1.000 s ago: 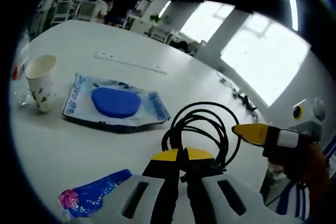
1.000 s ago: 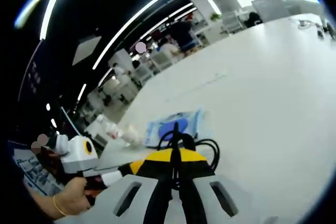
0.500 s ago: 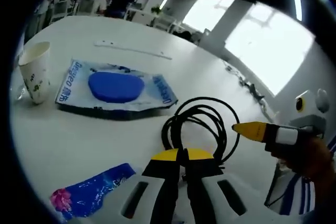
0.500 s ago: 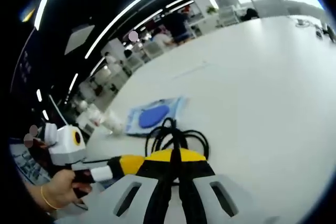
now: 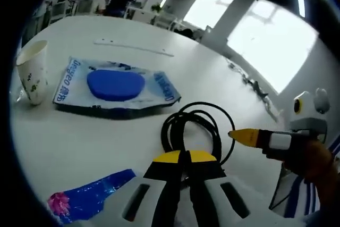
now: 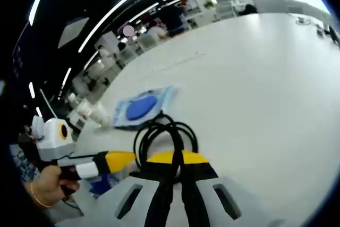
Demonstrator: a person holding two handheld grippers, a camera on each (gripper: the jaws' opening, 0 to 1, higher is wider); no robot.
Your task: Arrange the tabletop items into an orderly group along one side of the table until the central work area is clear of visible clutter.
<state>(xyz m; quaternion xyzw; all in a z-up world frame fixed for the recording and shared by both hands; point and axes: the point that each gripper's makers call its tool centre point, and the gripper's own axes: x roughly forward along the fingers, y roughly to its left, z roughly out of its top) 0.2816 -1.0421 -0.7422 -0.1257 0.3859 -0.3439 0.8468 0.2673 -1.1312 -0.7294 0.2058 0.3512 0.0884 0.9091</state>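
Left gripper view, left to right: one paper cup (image 5: 31,77), one blue wet-wipe pack (image 5: 114,86) flat on the white table (image 5: 79,136), one blue wrapper (image 5: 85,200) near the bottom edge, one coiled black cable (image 5: 194,128). Left gripper (image 5: 184,158) with jaws together, pinched on cable. Right gripper (image 6: 173,159) likewise clamped on the same coil, jaws together.

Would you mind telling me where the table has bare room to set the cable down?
Bare tabletop stretches wide beyond the coiled black cable, on the side away from the blue wipes pack. It is crowded where the pack, the paper cup and the blue wrapper lie.
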